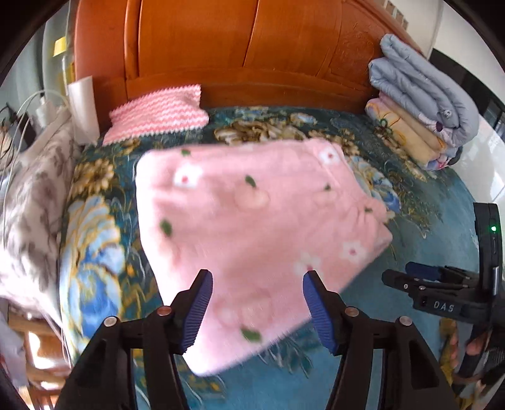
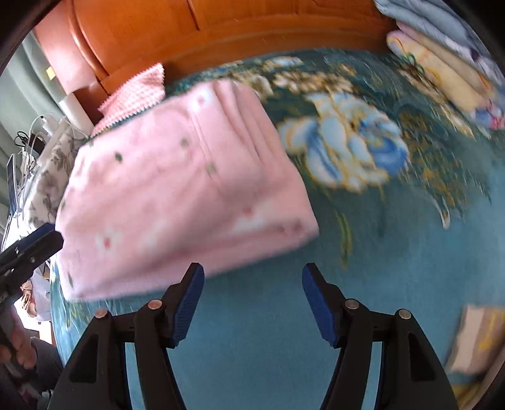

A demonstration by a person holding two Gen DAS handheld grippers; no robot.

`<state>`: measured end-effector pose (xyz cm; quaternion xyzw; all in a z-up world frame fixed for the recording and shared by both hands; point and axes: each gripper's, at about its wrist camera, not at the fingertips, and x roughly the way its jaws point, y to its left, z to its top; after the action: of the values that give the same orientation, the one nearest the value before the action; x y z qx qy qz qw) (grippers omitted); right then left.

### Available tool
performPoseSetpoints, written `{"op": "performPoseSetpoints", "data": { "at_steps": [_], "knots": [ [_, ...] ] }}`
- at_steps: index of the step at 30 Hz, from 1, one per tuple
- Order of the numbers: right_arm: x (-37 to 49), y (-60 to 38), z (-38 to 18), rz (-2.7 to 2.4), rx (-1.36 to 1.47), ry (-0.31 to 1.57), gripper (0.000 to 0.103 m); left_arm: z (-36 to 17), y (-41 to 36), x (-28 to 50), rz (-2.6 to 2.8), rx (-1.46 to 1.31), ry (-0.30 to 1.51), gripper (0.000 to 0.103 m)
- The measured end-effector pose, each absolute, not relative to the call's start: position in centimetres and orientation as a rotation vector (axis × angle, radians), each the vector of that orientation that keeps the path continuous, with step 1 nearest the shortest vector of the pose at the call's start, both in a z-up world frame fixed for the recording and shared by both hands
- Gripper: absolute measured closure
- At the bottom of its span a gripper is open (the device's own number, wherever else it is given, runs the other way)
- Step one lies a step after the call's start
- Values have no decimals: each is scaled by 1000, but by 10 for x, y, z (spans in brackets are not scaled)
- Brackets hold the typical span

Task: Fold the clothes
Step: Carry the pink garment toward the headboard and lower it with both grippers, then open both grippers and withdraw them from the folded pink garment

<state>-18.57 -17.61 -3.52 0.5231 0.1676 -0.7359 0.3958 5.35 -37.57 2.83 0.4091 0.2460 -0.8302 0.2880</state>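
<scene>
Under both grippers: bed (image 1: 394,220) (image 2: 363,252), teal floral cover.
Headboard (image 1: 221,41) (image 2: 164,28): orange wood, straight ahead, past the far edge of the bed.
Garment (image 1: 252,236) (image 2: 176,195): pink fleece with flowers, folded into a block, lying on the bed; ahead of the left gripper, ahead-left of the right one.
Quilts (image 1: 423,97) (image 2: 442,63): folded stack, far right against the headboard.
Pillow (image 1: 157,110) (image 2: 135,91): pink zigzag, beyond the garment.
Left gripper (image 1: 258,310): fingers spread wide, empty, over the garment's near edge.
Right gripper (image 2: 252,304): fingers spread wide, empty, over bare cover beside the garment.
</scene>
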Motion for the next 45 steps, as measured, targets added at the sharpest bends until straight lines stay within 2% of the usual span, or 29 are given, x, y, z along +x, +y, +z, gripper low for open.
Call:
{"op": "performPoseSetpoints", "data": {
  "at_steps": [6,15,18,20,22,27,29,31,34,45],
  "knots": [
    [-176,-157,-48,-1897,1280,444,28,7,-339,51,-1971,1082,773,38],
    [-168,-161,-76,-1888,1164,562,27,-51,-316,30,-1871,1086,696,38],
    [-168,-166,-82,-1900,1109,588,25,-59,-313,27,-1890,1037,649,32],
    [-170,-167,-83,-1915,1078,567,23,-63,-313,24,-1899,1017,631,22],
    [-174,-169,-85,-1922,1050,567,17,-68,-312,23,-1904,999,609,18],
    [-178,-175,-87,-1922,991,561,17,-74,-308,23,-1908,978,581,9],
    [-181,-176,-88,-1928,978,553,13,-76,-308,23,-1898,969,593,5],
    [-185,-176,-89,-1937,981,540,7,-77,-308,23,-1895,966,593,3],
    [-190,-177,-91,-1936,984,525,7,-79,-307,23,-1892,964,588,0],
    [-190,-174,-95,-1954,979,517,5,-83,-303,24,-1883,956,571,0]
  ]
}}
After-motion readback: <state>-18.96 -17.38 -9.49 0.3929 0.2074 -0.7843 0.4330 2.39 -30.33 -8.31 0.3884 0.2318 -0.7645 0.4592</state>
